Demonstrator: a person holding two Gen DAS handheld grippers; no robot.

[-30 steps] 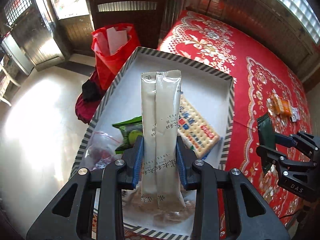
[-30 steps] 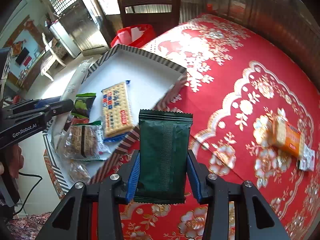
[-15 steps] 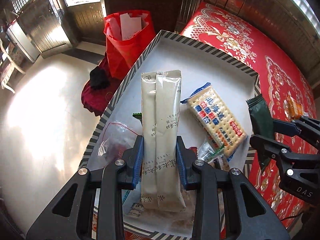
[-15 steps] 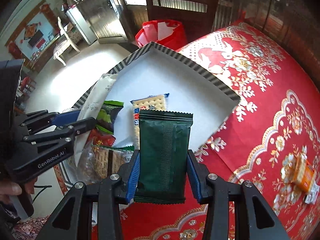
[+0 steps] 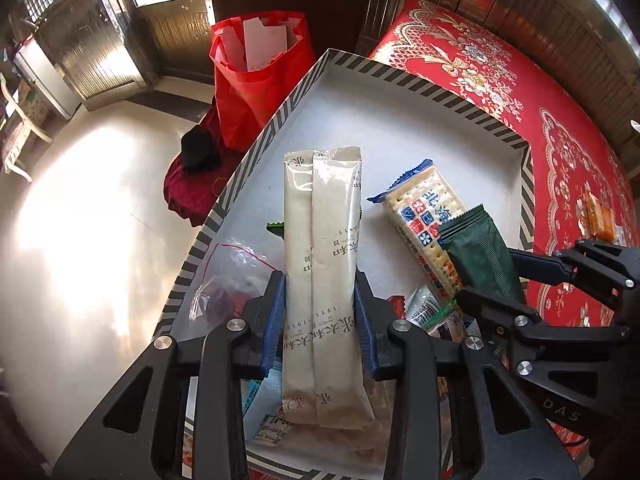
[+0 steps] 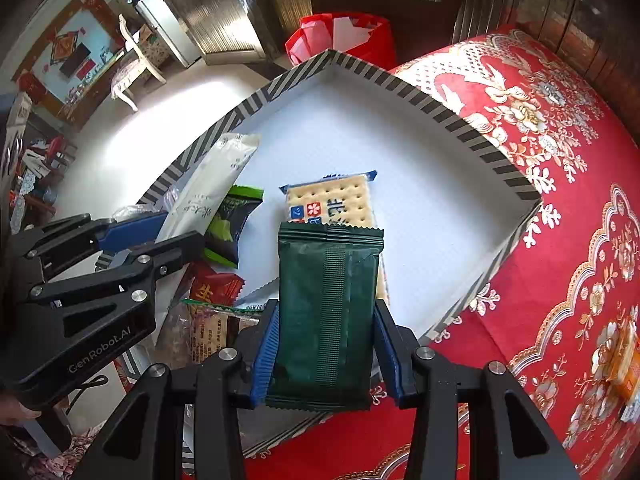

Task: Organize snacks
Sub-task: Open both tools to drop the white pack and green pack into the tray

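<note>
Left gripper (image 5: 320,320) is clamped on the cream stick pack (image 5: 322,280), blue pads pressing both long edges, pack upright over the near-left part of the striped box (image 5: 440,84). Right gripper (image 6: 326,352) is clamped on the dark green packet (image 6: 328,312), held over the box's near edge, above the cracker pack (image 6: 332,204).

Left wrist view only: the cream pack's printed face, and a clear zip bag (image 5: 232,276) lying in the box by its left wall. It shows the right gripper from the side, green packet partly covering the cracker pack. It also shows the red bag (image 5: 256,92) on the floor past the box's far corner.

Right wrist view only: snacks lying in the box below the left gripper: a green-black packet (image 6: 232,228), a red packet (image 6: 214,288) and a brownish packet (image 6: 208,332) with a green top strip. These are mostly hidden in the left view.

Orange snack (image 6: 624,356) lies on the red floral tablecloth (image 6: 560,184), well apart from the box; it shows in both views.
</note>
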